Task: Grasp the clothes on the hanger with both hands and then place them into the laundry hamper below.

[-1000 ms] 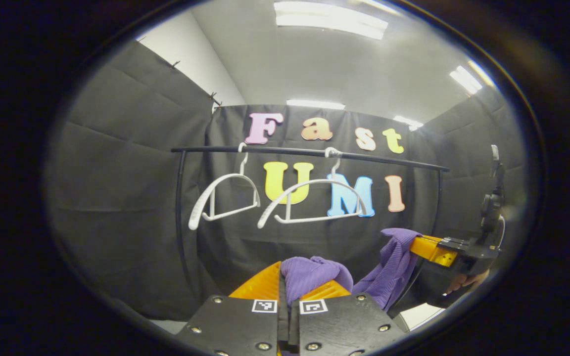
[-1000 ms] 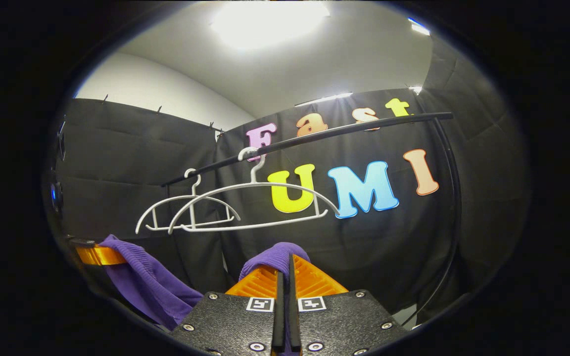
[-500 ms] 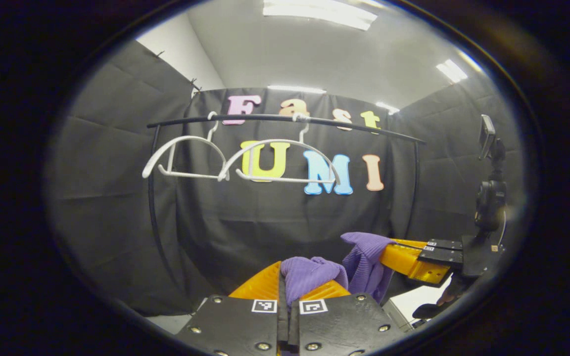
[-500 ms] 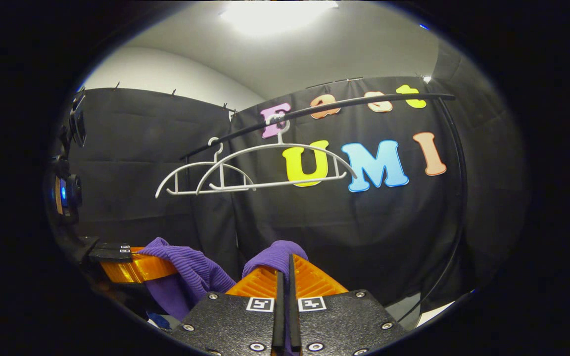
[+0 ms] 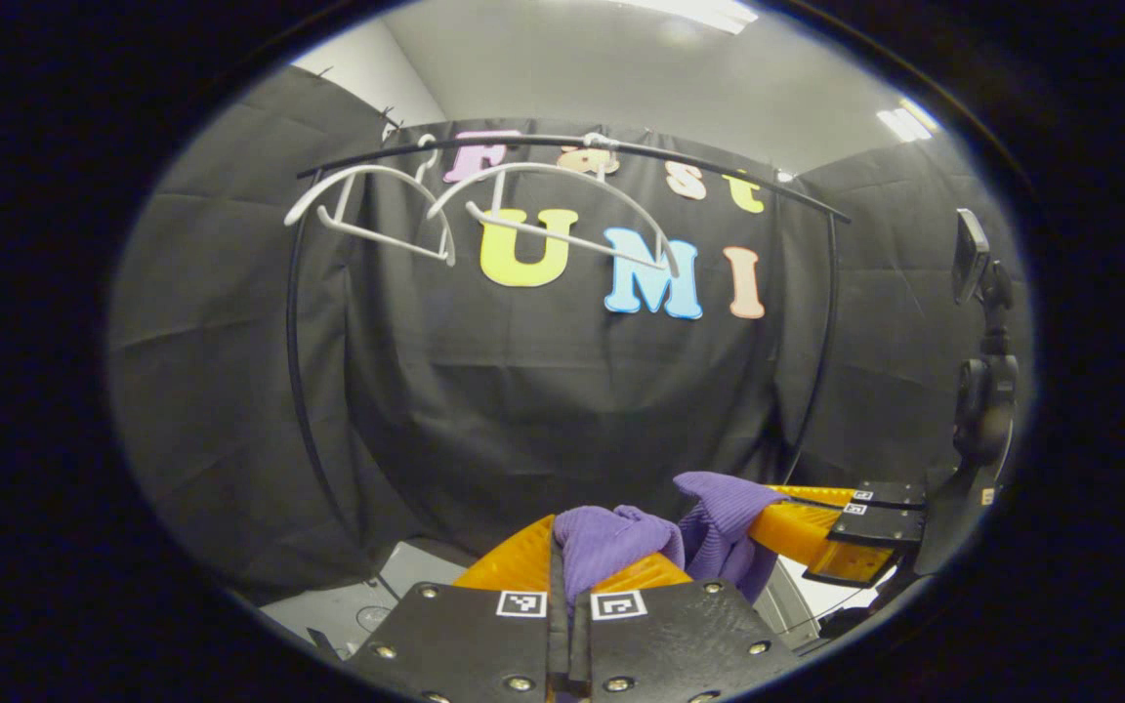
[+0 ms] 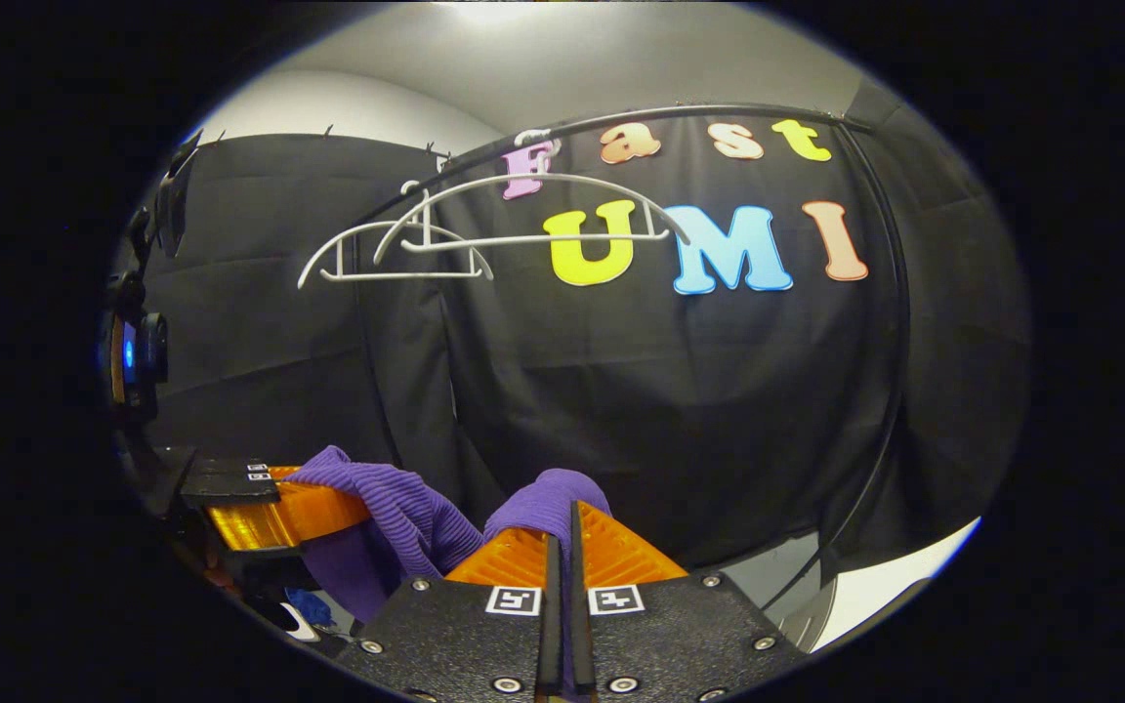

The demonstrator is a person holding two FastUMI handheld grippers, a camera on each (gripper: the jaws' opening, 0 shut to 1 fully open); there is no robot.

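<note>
A purple knit garment (image 5: 621, 537) bulges from between the pressed-together fingers of my left gripper (image 5: 567, 571). In the left gripper view its other end (image 5: 724, 508) hangs from my right gripper (image 5: 816, 532), coming in from the right. In the right gripper view my right gripper (image 6: 562, 547) is shut on a fold of the purple garment (image 6: 548, 503), and the left gripper (image 6: 279, 513) at lower left holds the far end (image 6: 396, 508). The cloth droops between the two. Two bare white hangers (image 5: 562, 210) (image 5: 372, 205) hang on the black rail (image 5: 572, 146) above.
The rail's curved black uprights (image 5: 304, 391) (image 6: 890, 391) stand left and right against the booth wall. A grey rounded rim (image 6: 802, 610) and pale floor (image 6: 899, 576) show low at the right. A camera mount (image 5: 982, 391) rises from the other gripper.
Both grippers have dropped with the garment: rail and hangers sit higher in both views than a second ago, and floor now shows below. The two grippers have drawn closer together.
</note>
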